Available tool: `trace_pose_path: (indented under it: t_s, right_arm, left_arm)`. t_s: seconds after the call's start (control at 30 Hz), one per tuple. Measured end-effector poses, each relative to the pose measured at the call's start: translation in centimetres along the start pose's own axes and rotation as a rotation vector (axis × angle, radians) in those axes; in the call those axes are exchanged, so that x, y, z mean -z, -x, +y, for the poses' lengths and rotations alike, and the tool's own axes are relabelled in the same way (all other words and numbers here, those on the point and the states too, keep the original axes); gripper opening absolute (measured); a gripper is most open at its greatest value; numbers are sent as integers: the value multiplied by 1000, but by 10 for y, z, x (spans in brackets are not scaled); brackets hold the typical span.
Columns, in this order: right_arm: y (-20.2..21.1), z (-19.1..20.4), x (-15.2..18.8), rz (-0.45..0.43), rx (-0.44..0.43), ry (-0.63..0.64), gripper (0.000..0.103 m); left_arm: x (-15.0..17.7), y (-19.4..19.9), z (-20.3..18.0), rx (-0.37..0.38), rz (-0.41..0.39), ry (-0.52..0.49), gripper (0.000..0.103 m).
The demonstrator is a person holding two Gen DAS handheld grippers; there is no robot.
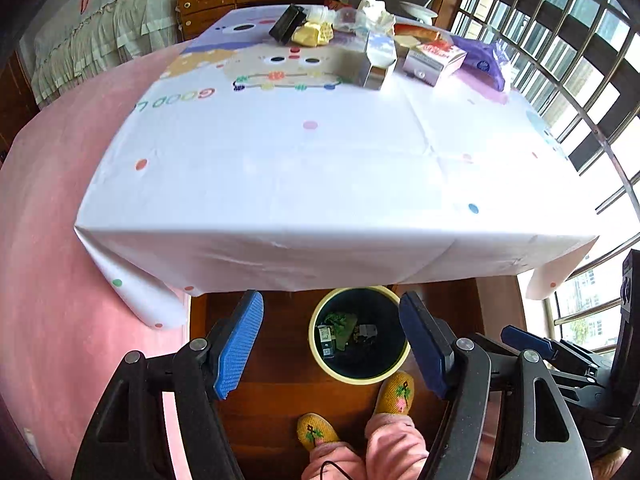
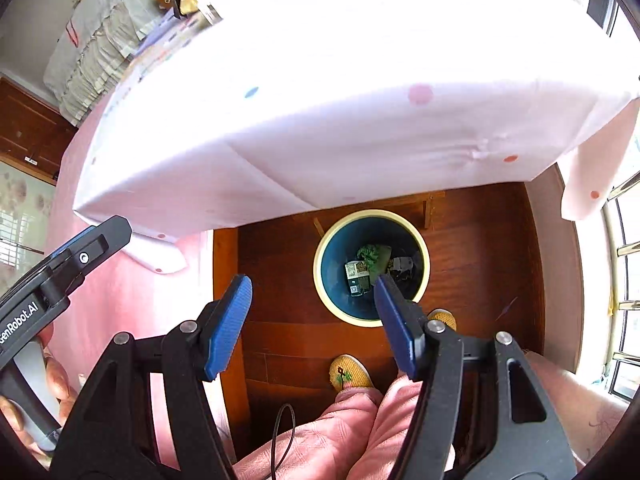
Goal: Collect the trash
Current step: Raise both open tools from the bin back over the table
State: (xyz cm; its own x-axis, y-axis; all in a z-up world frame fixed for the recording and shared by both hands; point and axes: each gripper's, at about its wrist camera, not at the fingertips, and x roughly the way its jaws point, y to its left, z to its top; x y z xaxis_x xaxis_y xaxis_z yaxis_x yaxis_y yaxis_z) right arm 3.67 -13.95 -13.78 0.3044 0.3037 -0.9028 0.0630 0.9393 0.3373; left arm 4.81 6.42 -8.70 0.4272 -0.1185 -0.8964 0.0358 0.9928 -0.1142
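Observation:
A round bin [image 1: 318,350] with a cream rim and dark inside stands on the wooden floor under the table's near edge; in the right wrist view the bin [image 2: 424,276] holds green wrapping and small boxes. My left gripper [image 1: 332,344] hangs open and empty above the floor, its right finger beside the bin. My right gripper [image 2: 312,320] is open and empty too, its right fingertip over the bin's rim. Far across the table lie a black box [image 1: 286,24], a yellow packet [image 1: 312,34], a silver carton [image 1: 378,60], a pink-white box [image 1: 434,60] and a purple bag [image 1: 480,60].
A white spotted tablecloth [image 1: 280,168] covers the table and overhangs its near edge. The person's slippers [image 1: 396,394] and pink trouser legs [image 2: 340,432] stand just before the bin. A barred window [image 1: 560,40] runs along the right; a pink bed cover [image 1: 48,240] lies left.

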Motion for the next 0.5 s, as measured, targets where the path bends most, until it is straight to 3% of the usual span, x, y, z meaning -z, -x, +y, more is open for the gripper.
trace_pose_path:
  t_s: [0.2, 0.27, 0.5]
  right_arm:
    - [71, 22, -18, -110, -7, 5, 61]
    - [91, 28, -23, -147, -7, 8, 61]
    - [142, 36, -41, -252, 8, 25, 61]
  left_arm:
    - [-39, 73, -8, 34, -107, -50, 73]
    - [-50, 91, -11, 44, -129, -63, 80]
    - [-86, 143, -27, 48, -195, -121, 81]
